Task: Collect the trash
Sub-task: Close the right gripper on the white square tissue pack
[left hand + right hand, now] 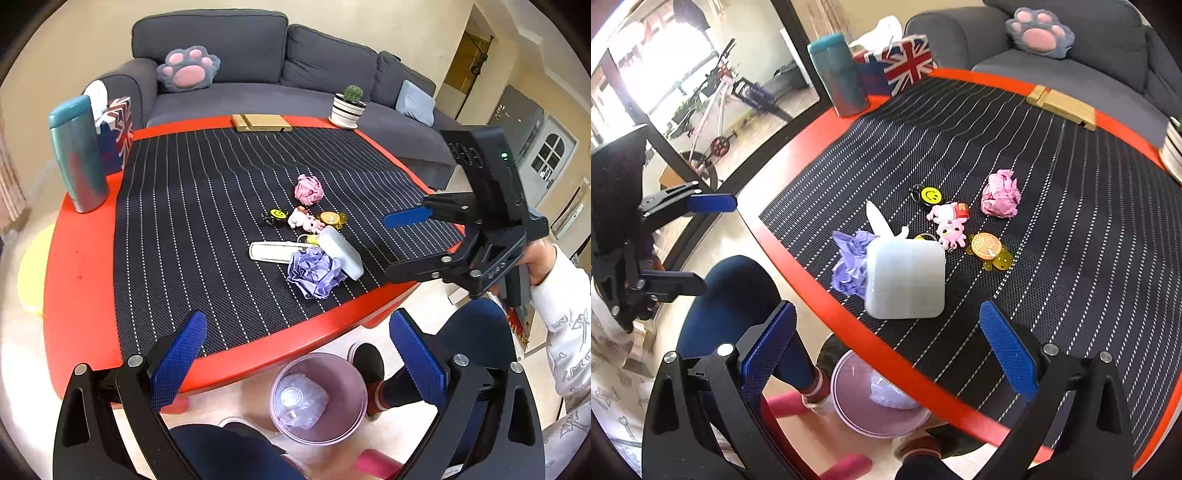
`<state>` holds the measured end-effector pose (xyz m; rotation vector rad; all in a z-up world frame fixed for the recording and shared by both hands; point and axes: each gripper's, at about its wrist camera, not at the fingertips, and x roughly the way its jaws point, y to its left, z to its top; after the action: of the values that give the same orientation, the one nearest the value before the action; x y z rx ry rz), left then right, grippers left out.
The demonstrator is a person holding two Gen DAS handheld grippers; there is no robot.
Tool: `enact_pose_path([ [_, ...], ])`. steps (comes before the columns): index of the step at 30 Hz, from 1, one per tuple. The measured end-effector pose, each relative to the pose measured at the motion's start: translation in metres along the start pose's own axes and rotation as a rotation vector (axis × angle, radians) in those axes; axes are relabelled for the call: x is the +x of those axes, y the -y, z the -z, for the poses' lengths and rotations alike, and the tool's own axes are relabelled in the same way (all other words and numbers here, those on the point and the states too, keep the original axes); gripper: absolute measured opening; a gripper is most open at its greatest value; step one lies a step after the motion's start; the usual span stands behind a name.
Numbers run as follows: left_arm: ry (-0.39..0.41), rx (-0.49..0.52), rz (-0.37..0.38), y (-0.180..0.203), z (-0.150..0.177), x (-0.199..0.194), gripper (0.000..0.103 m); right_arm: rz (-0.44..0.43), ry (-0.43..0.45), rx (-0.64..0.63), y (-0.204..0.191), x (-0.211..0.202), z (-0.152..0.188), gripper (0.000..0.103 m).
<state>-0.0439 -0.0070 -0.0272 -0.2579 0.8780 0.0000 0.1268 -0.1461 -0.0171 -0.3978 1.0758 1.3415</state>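
A crumpled purple paper ball (314, 271) (849, 260) lies near the table's front edge beside a white box (341, 253) (905, 277). A crumpled pink paper ball (308, 189) (1001, 198) lies farther in on the striped mat. A pink bin (318, 398) (877, 398) with trash inside stands on the floor under the table edge. My left gripper (295, 358) is open and empty, above the bin. My right gripper (890, 349) is open and empty, over the table edge near the white box; it also shows in the left wrist view (395, 243).
Keychains lie between the paper balls: a smiley (929, 194), a pink doll (951, 225), an orange turtle (988, 247). A white knife-like piece (275, 253), teal tumbler (78, 155), flag tissue box (116, 134), wooden stand (260, 123), cactus pot (349, 107). My legs are beside the bin.
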Motion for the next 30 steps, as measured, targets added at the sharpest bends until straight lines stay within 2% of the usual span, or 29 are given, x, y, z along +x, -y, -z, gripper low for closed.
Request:
enact_pose_path([
  [5, -0.009, -0.009, -0.005, -0.005, -0.001, 0.005, 0.095, -0.040, -0.027, -0.005, 0.010, 0.016, -0.004, 0.097],
  [12, -0.019, -0.019, -0.008, -0.010, -0.002, 0.011, 0.095, -0.076, -0.064, -0.020, 0.018, 0.037, -0.008, 0.081],
  [15, -0.021, -0.023, -0.009, -0.011, -0.001, 0.012, 0.095, -0.085, -0.077, -0.027, 0.020, 0.043, -0.008, 0.072],
  [20, -0.023, -0.025, -0.010, -0.012, -0.001, 0.013, 0.095, -0.101, -0.082, -0.029, 0.019, 0.048, -0.007, 0.071],
  [23, -0.025, -0.022, -0.008, -0.011, -0.001, 0.014, 0.095, -0.111, -0.076, -0.025, 0.020, 0.048, -0.006, 0.059],
  [30, -0.026, -0.017, -0.006, -0.008, -0.002, 0.016, 0.095, -0.099, -0.055, -0.019, 0.021, 0.045, -0.005, 0.058],
])
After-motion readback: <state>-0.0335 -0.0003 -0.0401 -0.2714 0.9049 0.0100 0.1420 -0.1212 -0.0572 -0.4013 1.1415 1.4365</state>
